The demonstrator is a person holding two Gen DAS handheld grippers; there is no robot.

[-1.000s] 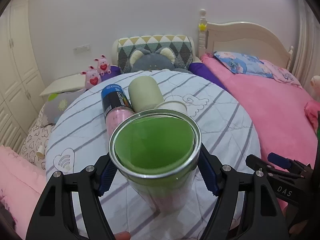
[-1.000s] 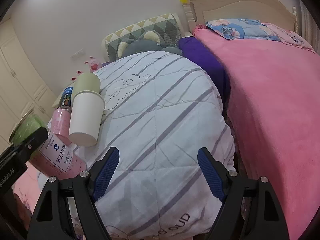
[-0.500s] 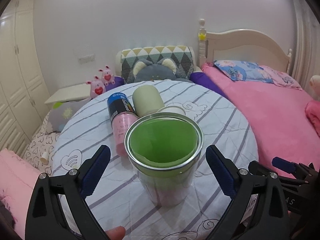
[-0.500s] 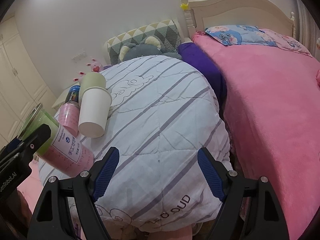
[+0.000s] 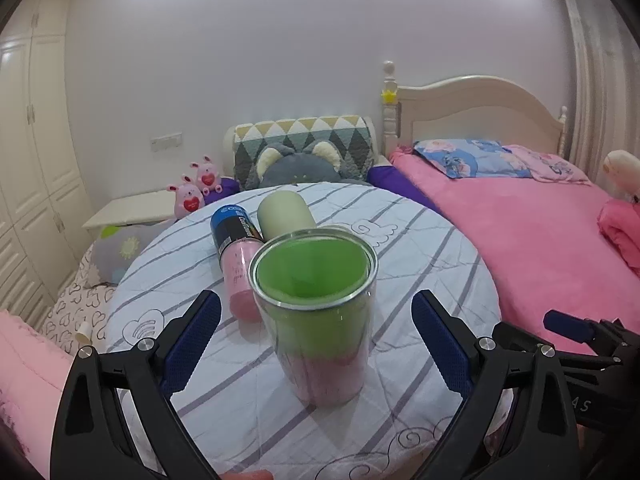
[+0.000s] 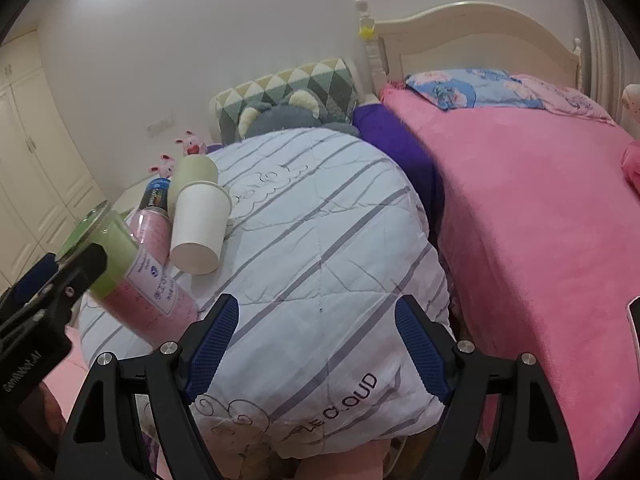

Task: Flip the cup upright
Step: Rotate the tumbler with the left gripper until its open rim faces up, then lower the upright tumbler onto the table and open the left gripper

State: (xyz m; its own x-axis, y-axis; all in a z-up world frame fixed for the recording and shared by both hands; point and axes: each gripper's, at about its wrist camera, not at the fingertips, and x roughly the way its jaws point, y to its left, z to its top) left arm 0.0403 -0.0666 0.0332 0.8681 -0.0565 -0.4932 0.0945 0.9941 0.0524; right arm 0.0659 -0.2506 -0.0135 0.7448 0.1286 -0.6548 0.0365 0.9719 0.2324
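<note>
1. While its two blue-padded fingers are standing wide apart with nothing between the pads, the left gripper (image 5: 316, 344) is hovering low at the near edge of the striped white quilt (image 5: 432, 264), and neither pad is touching the cup.
2. The clear tumbler with the green upper lining and pink lower band (image 5: 316, 316) is standing upright on the quilt, just ahead of the left gripper and centred in the gap between its fingers, with its metal-rimmed mouth facing up.
3. In the right wrist view the same tumbler (image 6: 132, 276) is showing at the left edge, partly hidden by the black body of the left gripper.
4. The right gripper (image 6: 316, 344) is hanging over the near end of the quilt with its blue pads spread and holding nothing, well apart from the tumbler.
5. Just behind the tumbler, a pink bottle with a blue cap end (image 5: 236, 256) is lying on its side on the quilt.
6. A pale green cup (image 5: 284, 212) is lying on its side beside that bottle, and a white paper cup (image 6: 198, 228) is lying against it with its base pointing toward the camera.
7. Farther back, a grey plush cushion with cream ears (image 5: 300, 164) is resting against a triangle-patterned pillow (image 5: 304, 132).
8. To the right, a pink blanket (image 5: 520, 232) is covering the bed below a cream headboard (image 5: 480, 112).
</note>
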